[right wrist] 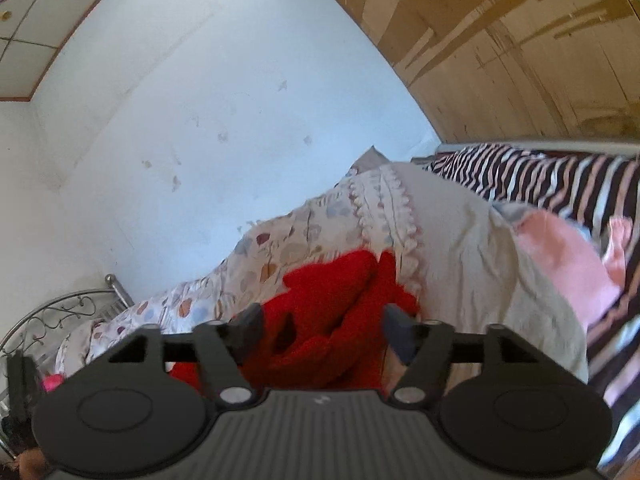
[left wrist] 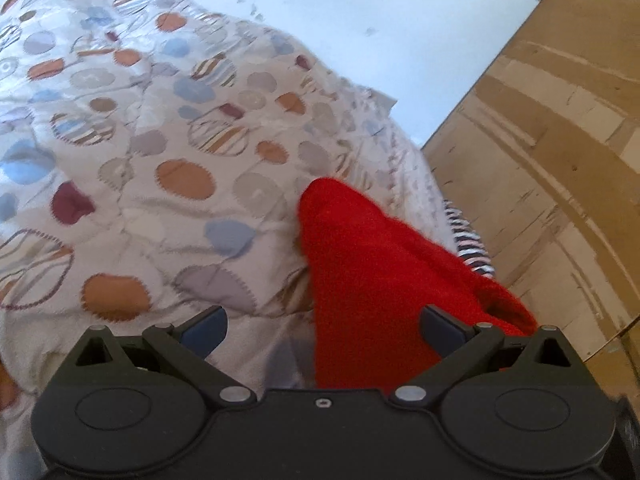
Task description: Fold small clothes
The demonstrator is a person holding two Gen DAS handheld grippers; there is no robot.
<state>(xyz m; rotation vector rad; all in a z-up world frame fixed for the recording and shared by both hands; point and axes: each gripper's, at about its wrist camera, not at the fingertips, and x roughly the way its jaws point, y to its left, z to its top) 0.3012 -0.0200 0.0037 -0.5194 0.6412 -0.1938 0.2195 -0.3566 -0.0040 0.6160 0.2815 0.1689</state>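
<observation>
1. Left gripper (left wrist: 322, 330): your jaws stand wide apart, pads pressing nothing. The red garment (left wrist: 372, 272) runs from between them up toward 12 o'clock, its edge passing your right finger (left wrist: 444, 330); whether it touches that finger, you cannot tell.

2. Right gripper (right wrist: 322, 332): jaws spread, nothing clamped. The red garment (right wrist: 328, 312) lies bunched between and beyond the fingers.

3. Quilt (left wrist: 140, 140): spotted, under the garment, filling 9 to 12 o'clock in your left view.

4. Striped sheet (right wrist: 560, 184): at 2 o'clock in your right view, with a pink cloth (right wrist: 568, 264) on it.

5. Wooden panel (left wrist: 560, 160): at 2 o'clock, left view.
</observation>
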